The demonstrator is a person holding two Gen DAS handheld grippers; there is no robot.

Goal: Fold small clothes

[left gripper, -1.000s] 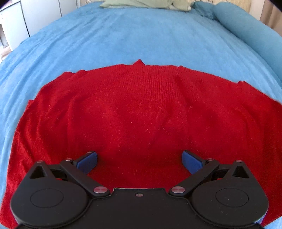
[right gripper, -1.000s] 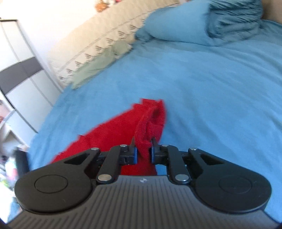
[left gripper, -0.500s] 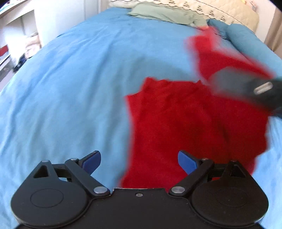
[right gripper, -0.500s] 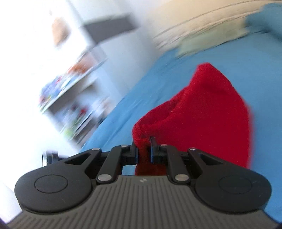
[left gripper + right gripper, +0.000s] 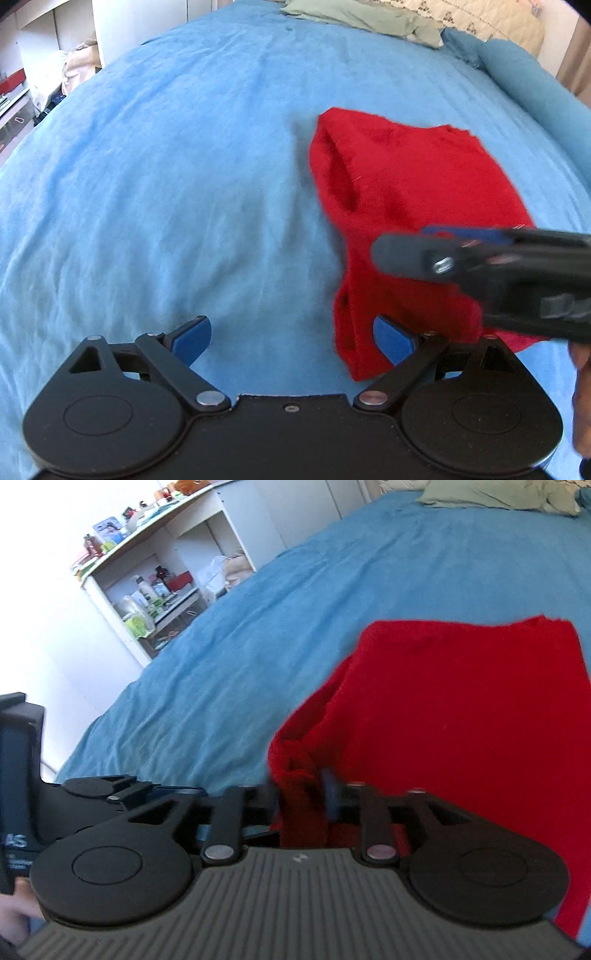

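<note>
A red knit garment (image 5: 406, 192) lies folded over on the blue bedspread (image 5: 166, 184); it also shows in the right wrist view (image 5: 461, 709). My left gripper (image 5: 291, 336) is open and empty, low over the bed at the garment's near left edge. My right gripper (image 5: 303, 794) is shut on a bunched edge of the red garment, low over the fold. The right gripper also shows in the left wrist view (image 5: 461, 251), blurred, above the garment's near part.
A green cloth (image 5: 362, 14) and a blue rolled duvet (image 5: 528, 85) lie at the head of the bed. White shelves with bottles (image 5: 147, 590) stand beside the bed on the left. The left gripper's body (image 5: 22, 775) is at the far left.
My right gripper has carried the garment's edge across, folding the garment over onto itself, and has come down low. My left gripper has pulled back to the left, off the garment.
</note>
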